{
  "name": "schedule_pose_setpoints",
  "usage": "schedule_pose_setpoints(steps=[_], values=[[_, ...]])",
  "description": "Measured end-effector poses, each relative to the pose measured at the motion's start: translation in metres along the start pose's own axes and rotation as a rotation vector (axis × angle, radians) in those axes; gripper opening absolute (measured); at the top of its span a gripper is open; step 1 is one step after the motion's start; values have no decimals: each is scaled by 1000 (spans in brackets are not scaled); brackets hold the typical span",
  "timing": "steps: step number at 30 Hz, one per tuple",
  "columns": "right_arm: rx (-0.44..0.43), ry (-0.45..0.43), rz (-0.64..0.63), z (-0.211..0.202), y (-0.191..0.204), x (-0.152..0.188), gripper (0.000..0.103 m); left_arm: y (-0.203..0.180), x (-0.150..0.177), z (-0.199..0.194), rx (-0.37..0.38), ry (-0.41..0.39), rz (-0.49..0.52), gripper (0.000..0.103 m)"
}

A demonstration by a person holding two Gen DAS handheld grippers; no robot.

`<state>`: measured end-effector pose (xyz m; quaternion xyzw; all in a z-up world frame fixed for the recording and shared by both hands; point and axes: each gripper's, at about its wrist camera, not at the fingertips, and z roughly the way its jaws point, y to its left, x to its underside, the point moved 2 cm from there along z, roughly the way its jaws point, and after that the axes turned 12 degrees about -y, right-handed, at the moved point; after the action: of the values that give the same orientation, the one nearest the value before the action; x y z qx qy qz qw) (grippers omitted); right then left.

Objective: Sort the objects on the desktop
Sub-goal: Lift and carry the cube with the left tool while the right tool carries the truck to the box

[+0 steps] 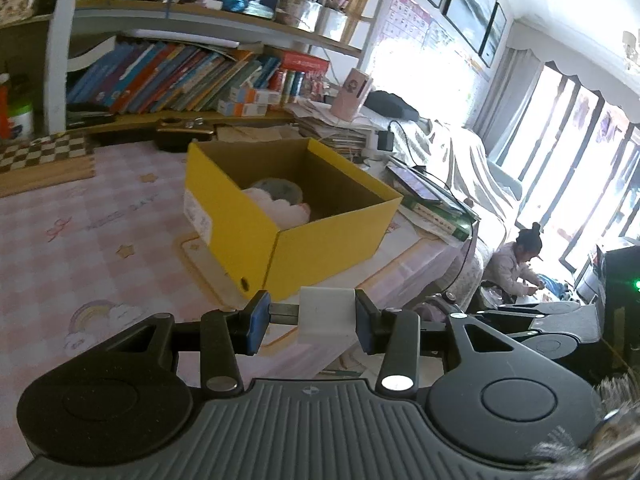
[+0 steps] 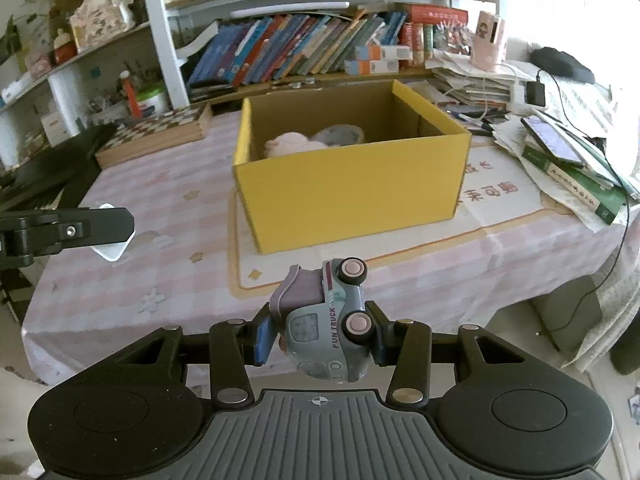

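Observation:
A yellow cardboard box (image 1: pixel 320 248) stands open on the pink checked tablecloth (image 1: pixel 100 208); it also shows in the right wrist view (image 2: pixel 352 196). Inside lie a pink plush item (image 2: pixel 288 142) and a round grey item (image 2: pixel 340 134). My left gripper (image 1: pixel 308 320) is shut on a white block (image 1: pixel 326 314), held in front of the box's near corner. My right gripper (image 2: pixel 320 334) is shut on a grey-blue toy truck (image 2: pixel 328 320) tilted on its side, above the table's front edge. The left gripper with the white block (image 2: pixel 110 250) shows at the left of the right wrist view.
A checkered wooden board (image 2: pixel 156 132) lies behind the box at left. Stacks of papers, a green book (image 2: pixel 576 188) and a tablet (image 2: pixel 554 140) crowd the table's right end. Bookshelves stand behind. A person (image 1: pixel 516 264) sits beyond the table near the windows.

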<state>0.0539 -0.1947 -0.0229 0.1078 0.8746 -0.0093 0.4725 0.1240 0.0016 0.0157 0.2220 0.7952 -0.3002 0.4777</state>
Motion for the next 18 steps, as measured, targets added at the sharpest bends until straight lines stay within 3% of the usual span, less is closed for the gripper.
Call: schedule_pose_setpoints(steps=[18], values=[[-57,-35,-46,49,-92,-55,45,-56,-40,99,-37,-39,20,41]])
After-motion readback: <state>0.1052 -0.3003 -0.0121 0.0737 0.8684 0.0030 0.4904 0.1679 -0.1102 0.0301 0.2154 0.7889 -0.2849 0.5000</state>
